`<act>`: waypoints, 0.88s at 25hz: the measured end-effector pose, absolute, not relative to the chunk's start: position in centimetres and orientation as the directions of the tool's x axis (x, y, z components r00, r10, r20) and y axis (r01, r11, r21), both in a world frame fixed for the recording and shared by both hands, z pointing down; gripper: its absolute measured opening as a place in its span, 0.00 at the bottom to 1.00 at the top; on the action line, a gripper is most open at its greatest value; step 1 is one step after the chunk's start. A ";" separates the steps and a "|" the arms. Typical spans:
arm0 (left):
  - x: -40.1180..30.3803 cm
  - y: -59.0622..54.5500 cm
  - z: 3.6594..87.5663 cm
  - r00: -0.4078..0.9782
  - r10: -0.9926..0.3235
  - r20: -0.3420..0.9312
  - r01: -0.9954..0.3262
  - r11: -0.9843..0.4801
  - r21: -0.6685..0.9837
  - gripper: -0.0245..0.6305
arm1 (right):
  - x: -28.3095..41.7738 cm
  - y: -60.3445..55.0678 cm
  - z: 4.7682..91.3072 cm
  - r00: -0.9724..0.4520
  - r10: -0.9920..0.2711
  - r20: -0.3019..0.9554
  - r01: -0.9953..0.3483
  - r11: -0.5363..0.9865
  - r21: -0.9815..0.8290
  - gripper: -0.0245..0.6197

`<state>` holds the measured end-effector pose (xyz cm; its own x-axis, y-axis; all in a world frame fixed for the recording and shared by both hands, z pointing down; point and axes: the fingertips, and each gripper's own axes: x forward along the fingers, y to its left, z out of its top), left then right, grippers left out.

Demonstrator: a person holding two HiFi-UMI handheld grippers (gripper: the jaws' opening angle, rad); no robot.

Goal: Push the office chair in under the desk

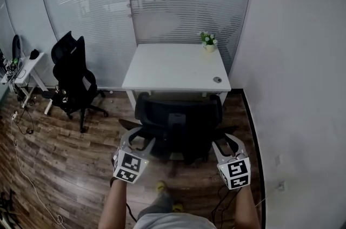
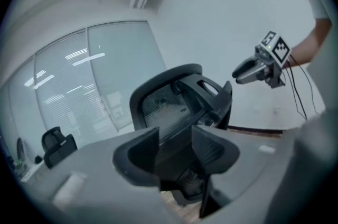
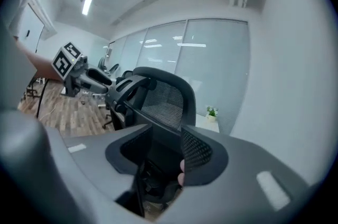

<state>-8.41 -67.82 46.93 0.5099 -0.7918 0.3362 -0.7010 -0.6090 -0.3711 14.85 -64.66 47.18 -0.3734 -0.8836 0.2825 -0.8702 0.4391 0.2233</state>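
Note:
A black mesh-backed office chair [image 1: 178, 121] stands in front of the white desk [image 1: 175, 66], its backrest at the desk's front edge and its back toward me. My left gripper [image 1: 138, 139] is at the chair's left rear, by the left armrest, with its jaws open. My right gripper [image 1: 227, 142] is at the right rear, also open. In the left gripper view the chair back [image 2: 163, 101] shows beyond the left gripper [image 2: 175, 138], nothing between the pads. In the right gripper view the backrest [image 3: 163, 96] stands ahead of the right gripper [image 3: 166, 136].
A second black chair [image 1: 73, 74] stands at the left, beside another white desk [image 1: 24, 68]. A potted plant [image 1: 208, 41] and a small round object [image 1: 217, 80] sit on the desk. A white wall [image 1: 303, 87] runs close along the right. Cables [image 1: 21, 152] lie on the wooden floor.

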 end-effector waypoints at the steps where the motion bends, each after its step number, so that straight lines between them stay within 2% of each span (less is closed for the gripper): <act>1: -8.5 -67.5 46.5 0.506 -0.800 0.322 -0.719 -0.598 -0.355 0.33 | 15.2 -64.4 46.8 -0.364 -0.893 0.264 -0.886 0.420 0.198 0.29; 5: -9.6 -66.3 45.2 0.486 -0.836 0.255 -0.796 -0.544 -0.265 0.30 | 15.8 -63.5 45.6 -0.334 -0.920 0.206 -0.929 0.358 0.092 0.24; 9: -11.4 -66.1 44.0 0.461 -0.866 0.195 -0.851 -0.493 -0.180 0.23 | 15.6 -63.2 44.6 -0.310 -0.936 0.169 -0.946 0.322 0.048 0.18; 12: -12.4 -66.1 43.6 0.447 -0.876 0.183 -0.866 -0.475 -0.156 0.21 | 15.5 -63.2 44.0 -0.291 -0.943 0.162 -0.952 0.302 0.046 0.15; 15: -13.0 -66.1 43.0 0.443 -0.880 0.170 -0.872 -0.467 -0.149 0.15 | 15.2 -63.4 43.4 -0.261 -0.952 0.160 -0.962 0.271 0.043 0.10; 22: -14.3 -66.8 41.8 0.459 -0.877 0.140 -0.868 -0.477 -0.139 0.04 | 13.7 -63.7 41.9 -0.218 -0.966 0.141 -0.973 0.226 0.047 0.05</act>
